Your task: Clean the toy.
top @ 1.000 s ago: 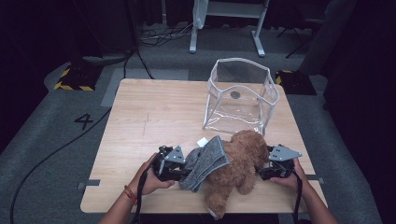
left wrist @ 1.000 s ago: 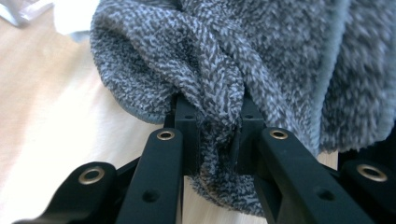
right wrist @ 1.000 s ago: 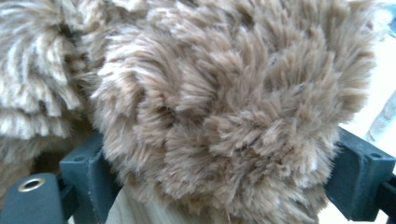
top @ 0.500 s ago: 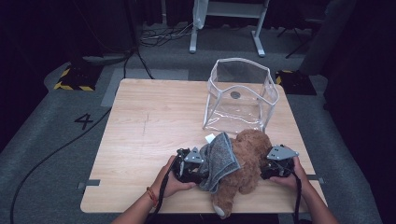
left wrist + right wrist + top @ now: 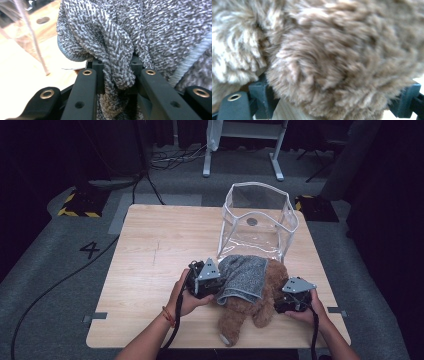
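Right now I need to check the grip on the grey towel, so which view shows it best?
The left gripper view: the grey towel is bunched between that gripper's jaws. The high view shows the towel draped over the plush bear; the right gripper view shows bear fur.

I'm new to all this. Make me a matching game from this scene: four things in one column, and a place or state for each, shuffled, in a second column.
Things:
1. grey towel
2. plush bear
3. clear bag
4. left gripper

Places or states:
A. stands open and empty behind the toy
B. shut on a fold of cloth
C. draped over the toy's upper part
D. lies on the wooden table, fur between the right gripper's jaws

Pairs: 1-C, 2-D, 3-A, 4-B
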A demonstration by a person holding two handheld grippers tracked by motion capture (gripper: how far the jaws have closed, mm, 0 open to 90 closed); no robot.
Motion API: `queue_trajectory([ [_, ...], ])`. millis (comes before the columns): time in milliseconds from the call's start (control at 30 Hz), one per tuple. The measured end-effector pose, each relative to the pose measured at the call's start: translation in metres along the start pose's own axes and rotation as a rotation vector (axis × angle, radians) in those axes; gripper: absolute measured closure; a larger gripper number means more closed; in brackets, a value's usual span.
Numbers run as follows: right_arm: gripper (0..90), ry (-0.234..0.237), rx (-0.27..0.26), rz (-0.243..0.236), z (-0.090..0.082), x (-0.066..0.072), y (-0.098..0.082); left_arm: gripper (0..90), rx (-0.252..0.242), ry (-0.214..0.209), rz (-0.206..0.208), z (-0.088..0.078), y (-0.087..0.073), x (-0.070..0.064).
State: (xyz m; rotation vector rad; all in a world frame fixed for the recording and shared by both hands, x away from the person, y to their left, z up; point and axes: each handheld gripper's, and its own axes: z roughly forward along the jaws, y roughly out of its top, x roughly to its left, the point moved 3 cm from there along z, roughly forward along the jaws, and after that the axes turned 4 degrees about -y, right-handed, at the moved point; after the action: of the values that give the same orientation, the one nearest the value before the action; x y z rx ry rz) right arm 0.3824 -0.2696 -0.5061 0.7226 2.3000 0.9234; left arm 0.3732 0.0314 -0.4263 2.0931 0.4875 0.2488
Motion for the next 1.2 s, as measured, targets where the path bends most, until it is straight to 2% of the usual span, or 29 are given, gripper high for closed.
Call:
queue_trajectory([
  [33, 14.7, -0.005, 0.016, -0.01, 0.0, 0.0, -0.001, 75.3, 0.013, -0.041, 0.002, 0.003, -0.001, 0.001],
  [67, 14.9, -0.006, 0.013, -0.005, 0.0, -0.001, -0.002, 75.1, 0.013, -0.041, 0.002, 0.003, -0.001, 0.001],
  [100, 14.9, -0.006, 0.013, -0.005, 0.0, -0.001, -0.002, 75.1, 0.016, -0.075, -0.003, 0.004, -0.002, 0.001],
  [200, 15.4, 0.02, -0.003, 0.027, -0.002, -0.007, -0.006, 74.8, 0.008, -0.09, 0.008, -0.002, -0.006, -0.006],
  [233, 15.4, 0.018, 0.0, 0.023, -0.002, -0.007, -0.006, 74.7, -0.019, -0.104, 0.024, -0.009, -0.001, -0.014],
  [267, 15.5, 0.016, -0.001, 0.017, -0.002, -0.007, -0.006, 74.6, -0.019, -0.104, 0.024, -0.009, -0.001, -0.014],
  [300, 15.5, 0.014, -0.002, 0.018, -0.002, -0.006, -0.005, 74.4, -0.061, -0.139, 0.042, -0.015, 0.015, -0.024],
  [333, 15.5, 0.013, -0.005, 0.021, -0.002, -0.006, -0.004, 74.0, -0.066, -0.147, 0.067, -0.016, 0.024, -0.029],
  [367, 15.5, 0.013, -0.005, 0.021, -0.002, -0.006, -0.004, 74.0, -0.066, -0.147, 0.067, -0.016, 0.024, -0.029],
  [433, 15.6, 0.01, -0.013, 0.02, -0.003, -0.006, -0.002, 73.8, -0.049, -0.155, 0.12, -0.012, 0.041, -0.04],
  [467, 15.5, 0.01, -0.009, 0.02, -0.003, -0.006, -0.002, 73.8, -0.019, -0.161, 0.151, -0.003, 0.051, -0.047],
  [533, 15.5, 0.017, -0.008, 0.024, -0.004, -0.005, -0.002, 73.8, -0.002, -0.154, 0.165, 0.002, 0.054, -0.048],
  [567, 15.5, 0.015, -0.009, 0.009, -0.004, -0.007, -0.003, 73.9, 0.014, -0.138, 0.175, 0.008, 0.056, -0.047],
  [633, 15.4, 0.019, -0.017, 0.015, -0.004, -0.008, -0.004, 74.3, 0.028, -0.136, 0.171, 0.012, 0.056, -0.044],
  [700, 15.4, 0.032, -0.026, 0.024, -0.005, -0.009, -0.005, 75.1, 0.018, -0.132, 0.147, 0.012, 0.055, -0.039],
  [733, 15.4, 0.039, -0.033, 0.027, -0.006, -0.01, -0.006, 75.2, 0.005, -0.116, 0.136, 0.008, 0.054, -0.032],
  [767, 15.3, 0.049, -0.032, 0.029, -0.007, -0.011, -0.006, 75.7, 0.005, -0.116, 0.136, 0.008, 0.054, -0.032],
  [833, 15.3, 0.055, -0.036, 0.022, -0.008, -0.012, -0.006, 76.1, -0.029, -0.093, 0.117, -0.005, 0.054, -0.022],
  [867, 15.3, 0.058, -0.035, 0.023, -0.009, -0.013, -0.006, 76.2, -0.029, -0.093, 0.117, -0.005, 0.054, -0.022],
  [1000, 15.2, 0.065, -0.031, 0.024, -0.01, -0.014, -0.007, 76.3, -0.057, -0.066, 0.094, -0.027, 0.051, -0.011],
  [1067, 15.2, 0.071, -0.024, 0.022, -0.012, -0.015, -0.008, 76.3, -0.076, -0.07, 0.058, -0.034, 0.046, -0.004],
  [1167, 15.1, 0.08, -0.021, 0.028, -0.012, -0.016, -0.009, 76.3, -0.055, -0.069, 0.025, -0.037, 0.031, 0.004],
  [1200, 15.1, 0.08, -0.021, 0.028, -0.012, -0.016, -0.009, 76.4, -0.055, -0.069, 0.025, -0.037, 0.031, 0.004],
])
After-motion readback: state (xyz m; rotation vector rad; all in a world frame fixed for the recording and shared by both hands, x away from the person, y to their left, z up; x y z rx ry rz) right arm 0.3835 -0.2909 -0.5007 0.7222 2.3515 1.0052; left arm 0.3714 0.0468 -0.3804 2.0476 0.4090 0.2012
